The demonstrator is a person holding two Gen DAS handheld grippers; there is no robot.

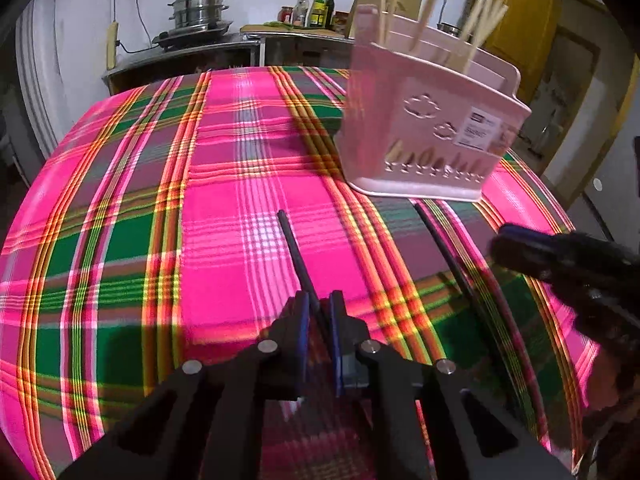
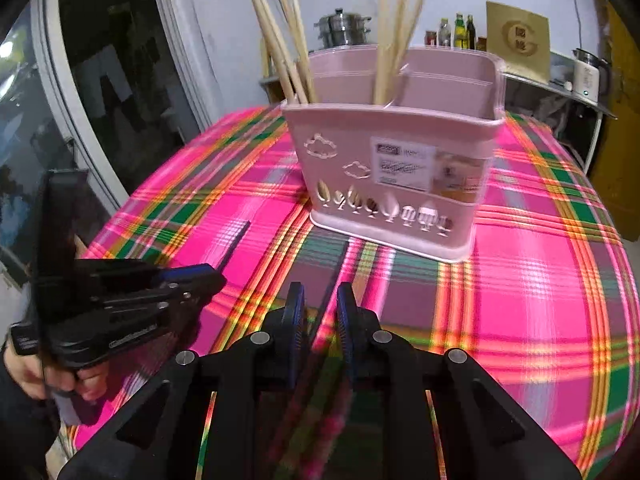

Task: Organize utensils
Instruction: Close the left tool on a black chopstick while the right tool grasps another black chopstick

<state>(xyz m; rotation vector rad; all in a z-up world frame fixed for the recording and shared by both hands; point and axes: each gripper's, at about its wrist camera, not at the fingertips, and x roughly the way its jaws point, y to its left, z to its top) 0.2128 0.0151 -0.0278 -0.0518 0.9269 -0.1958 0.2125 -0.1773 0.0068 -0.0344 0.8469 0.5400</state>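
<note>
A pink utensil holder (image 1: 432,128) stands on the plaid tablecloth (image 1: 224,184) and holds several wooden chopsticks (image 1: 430,4). It also shows in the right wrist view (image 2: 396,168) with the chopsticks (image 2: 284,48) in its compartments. My left gripper (image 1: 320,304) is shut on a black chopstick (image 1: 294,248) that points forward; the left gripper also shows at the left of the right wrist view (image 2: 208,276). A second black chopstick (image 1: 444,248) runs toward my right gripper (image 1: 512,240). In the right wrist view my right gripper (image 2: 320,296) has its jaws narrowly apart around this chopstick (image 2: 338,264).
Behind the table a counter carries a steel steamer pot (image 1: 200,8) and several bottles (image 1: 316,10). A white kettle (image 2: 588,72) stands on a shelf at the right. A dark window (image 2: 100,80) is at the left. A yellow door (image 1: 520,12) is at the right.
</note>
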